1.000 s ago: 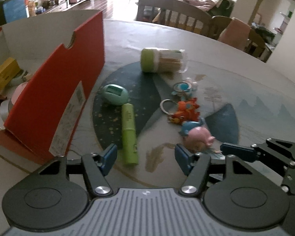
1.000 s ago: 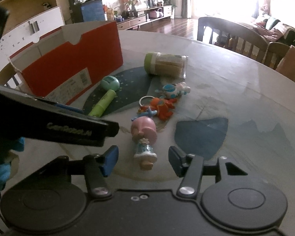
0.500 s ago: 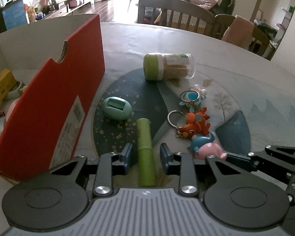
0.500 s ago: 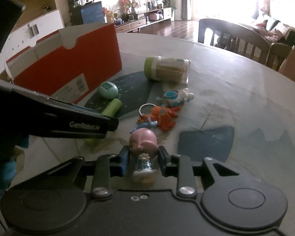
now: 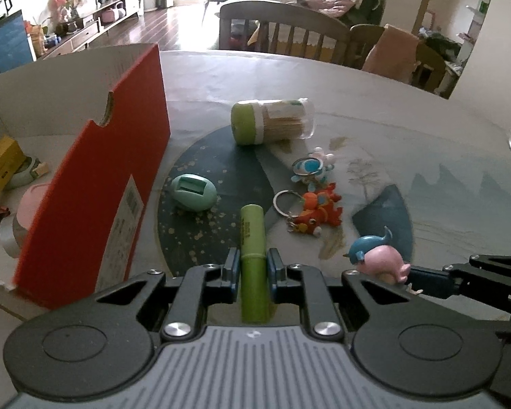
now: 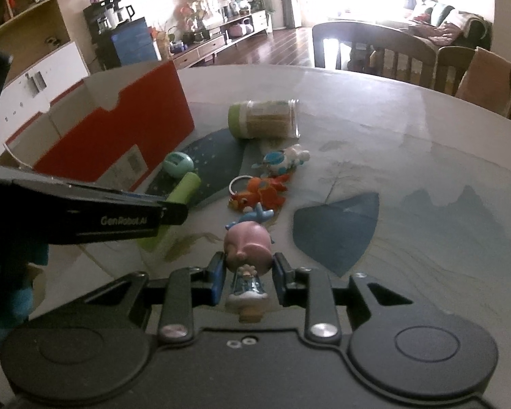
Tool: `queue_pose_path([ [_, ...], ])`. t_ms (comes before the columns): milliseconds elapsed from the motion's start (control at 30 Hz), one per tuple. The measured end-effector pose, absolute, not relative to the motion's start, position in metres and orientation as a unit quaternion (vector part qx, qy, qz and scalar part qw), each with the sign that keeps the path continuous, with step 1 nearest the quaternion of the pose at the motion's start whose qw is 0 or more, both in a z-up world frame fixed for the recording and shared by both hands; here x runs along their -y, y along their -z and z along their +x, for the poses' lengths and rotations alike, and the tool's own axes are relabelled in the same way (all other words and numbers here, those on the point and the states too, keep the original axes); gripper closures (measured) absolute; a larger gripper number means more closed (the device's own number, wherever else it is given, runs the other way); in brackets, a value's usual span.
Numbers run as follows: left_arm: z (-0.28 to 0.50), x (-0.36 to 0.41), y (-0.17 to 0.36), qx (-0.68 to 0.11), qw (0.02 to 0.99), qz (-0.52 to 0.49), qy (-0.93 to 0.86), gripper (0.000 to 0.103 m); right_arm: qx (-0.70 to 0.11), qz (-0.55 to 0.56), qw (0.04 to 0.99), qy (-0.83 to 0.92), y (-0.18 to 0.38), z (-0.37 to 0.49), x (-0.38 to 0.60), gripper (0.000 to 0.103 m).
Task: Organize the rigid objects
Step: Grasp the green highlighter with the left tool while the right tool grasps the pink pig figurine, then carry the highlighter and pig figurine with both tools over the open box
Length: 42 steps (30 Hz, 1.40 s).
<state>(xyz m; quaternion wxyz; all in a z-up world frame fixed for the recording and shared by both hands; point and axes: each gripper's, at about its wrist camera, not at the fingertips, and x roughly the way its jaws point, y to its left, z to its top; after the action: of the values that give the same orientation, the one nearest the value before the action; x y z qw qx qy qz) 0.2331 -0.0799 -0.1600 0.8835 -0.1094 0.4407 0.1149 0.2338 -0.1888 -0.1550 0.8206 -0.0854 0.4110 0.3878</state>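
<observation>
My left gripper [image 5: 252, 267] is shut on a slim green tube [image 5: 252, 238] that points away from me over the table mat. My right gripper [image 6: 245, 274] is shut on a pink-headed doll figurine [image 6: 247, 248] with a blue dress and a blue bow; the same figurine [image 5: 381, 259] shows at the right in the left wrist view. On the table lie a green-capped toothpick jar [image 5: 272, 122] on its side, a mint egg-shaped gadget [image 5: 194, 188], an orange keyring toy [image 5: 318, 206] and a blue-white keyring toy [image 5: 311, 167].
An open red cardboard box [image 5: 95, 184] stands at the left with a yellow pack [image 5: 0, 163] and other items inside. Wooden chairs [image 5: 282, 30] stand beyond the round table's far edge. The left gripper's body [image 6: 85, 211] crosses the right wrist view at the left.
Both grippers went from open to shut: the left closed on the green tube, the right on the doll figurine. The figurine now sits slightly raised between the right pads.
</observation>
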Motion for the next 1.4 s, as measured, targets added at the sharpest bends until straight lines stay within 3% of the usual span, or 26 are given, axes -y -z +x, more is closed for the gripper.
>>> queue_pose_path([
  [900, 0.166, 0.046, 0.061, -0.386, 0.911, -0.134, -0.048, 0.087, -0.330, -0.068, 0.852, -0.401, 0.031, 0.161, 0.182, 0.076],
  [1400, 0.130, -0.030, 0.037, -0.372, 0.918, -0.129, -0.051, 0.087, -0.315, -0.066, 0.861, -0.393, 0.008, 0.128, 0.118, 0.076],
])
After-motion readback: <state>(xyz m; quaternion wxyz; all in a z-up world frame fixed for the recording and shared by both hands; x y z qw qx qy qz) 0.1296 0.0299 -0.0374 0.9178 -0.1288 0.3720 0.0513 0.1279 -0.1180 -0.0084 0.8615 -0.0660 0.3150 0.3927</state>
